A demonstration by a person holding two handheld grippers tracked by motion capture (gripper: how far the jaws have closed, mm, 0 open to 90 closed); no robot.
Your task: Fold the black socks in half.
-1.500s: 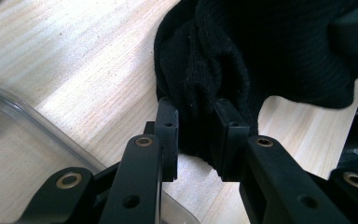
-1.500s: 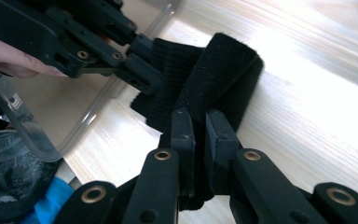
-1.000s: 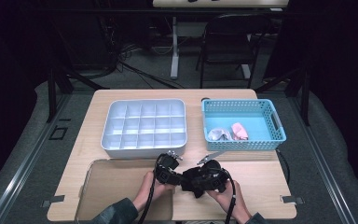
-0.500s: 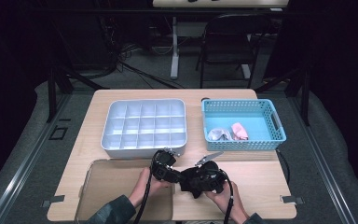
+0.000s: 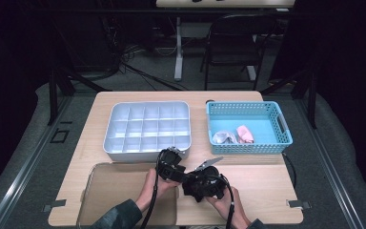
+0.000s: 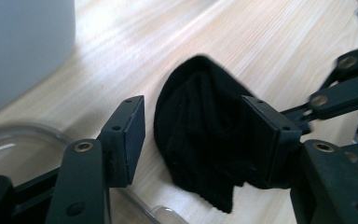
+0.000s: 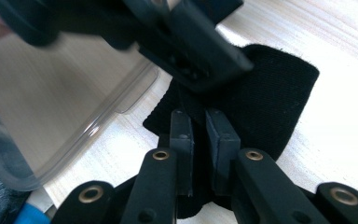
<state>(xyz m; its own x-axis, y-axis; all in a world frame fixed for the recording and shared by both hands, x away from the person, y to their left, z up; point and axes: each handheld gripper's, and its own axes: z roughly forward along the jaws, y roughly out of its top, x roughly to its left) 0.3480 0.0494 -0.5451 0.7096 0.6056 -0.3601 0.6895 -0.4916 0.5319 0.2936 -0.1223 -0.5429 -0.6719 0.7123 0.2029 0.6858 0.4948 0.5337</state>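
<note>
Meeting low over the table's near edge, the right gripper (image 7: 198,135) pinches a black sock (image 6: 205,135) on the wood, while the left gripper (image 6: 200,135), jaws just opening, straddles it unpressed. A clear tray (image 5: 119,191) lies just beside; bare tabletop (image 5: 267,183) spreads rightward.

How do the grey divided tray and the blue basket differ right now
The grey divided tray is split into many small compartments, all bare; the blue basket is one open space holding a pale bundle and a pink bundle. The tray's walls are solid, the basket's perforated. Both are rectangular and sit at the table's far side.
</note>
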